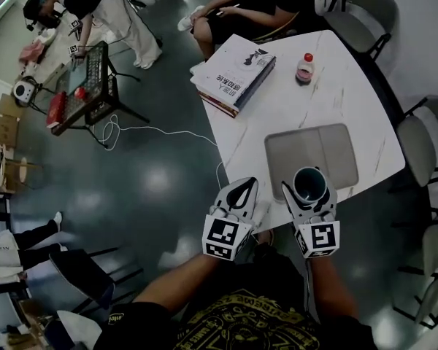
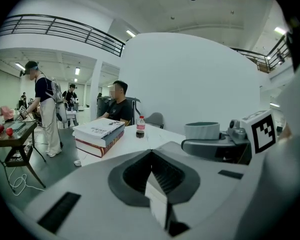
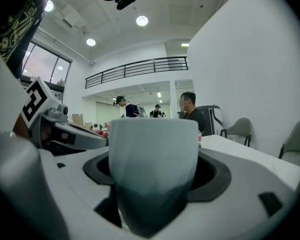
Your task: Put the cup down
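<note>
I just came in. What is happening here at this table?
A person holds a tool in each hand. The right tool is closed on a grey-blue cup, upright, above the near edge of a grey tray on the white table; it seems not yet set down. The left tool is shut and empty beside it.

In the head view the cup's (image 1: 309, 184) base is hidden by the right tongs (image 1: 307, 189), so whether the tray (image 1: 336, 148) is touched cannot be told. The book's (image 1: 237, 71) print is too small to be read. The seated person (image 1: 241, 9) is cut off at the top edge.
</note>
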Motion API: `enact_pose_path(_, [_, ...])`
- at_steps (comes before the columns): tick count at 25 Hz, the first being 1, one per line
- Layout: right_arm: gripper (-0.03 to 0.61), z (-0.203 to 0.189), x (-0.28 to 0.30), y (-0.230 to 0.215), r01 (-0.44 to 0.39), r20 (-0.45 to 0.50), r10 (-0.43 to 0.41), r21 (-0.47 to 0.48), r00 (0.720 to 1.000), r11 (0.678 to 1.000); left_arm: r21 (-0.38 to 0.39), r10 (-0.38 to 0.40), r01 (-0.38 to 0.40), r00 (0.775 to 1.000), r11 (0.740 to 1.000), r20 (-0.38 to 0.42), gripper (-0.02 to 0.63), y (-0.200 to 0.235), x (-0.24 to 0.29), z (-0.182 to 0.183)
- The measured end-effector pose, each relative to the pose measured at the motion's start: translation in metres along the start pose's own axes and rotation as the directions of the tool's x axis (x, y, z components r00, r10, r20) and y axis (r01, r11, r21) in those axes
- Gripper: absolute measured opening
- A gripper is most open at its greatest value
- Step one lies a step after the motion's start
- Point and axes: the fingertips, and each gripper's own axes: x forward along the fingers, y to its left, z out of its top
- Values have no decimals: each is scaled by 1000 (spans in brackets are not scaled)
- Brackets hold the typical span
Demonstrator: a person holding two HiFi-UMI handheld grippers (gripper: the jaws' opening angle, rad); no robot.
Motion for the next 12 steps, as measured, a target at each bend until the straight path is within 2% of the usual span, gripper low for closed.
enact_pose_path(12, [368,-52,34,-15,-3,-78,4,12,997,1000,40,4,-3,1000,999,-22,2,9,38,-12])
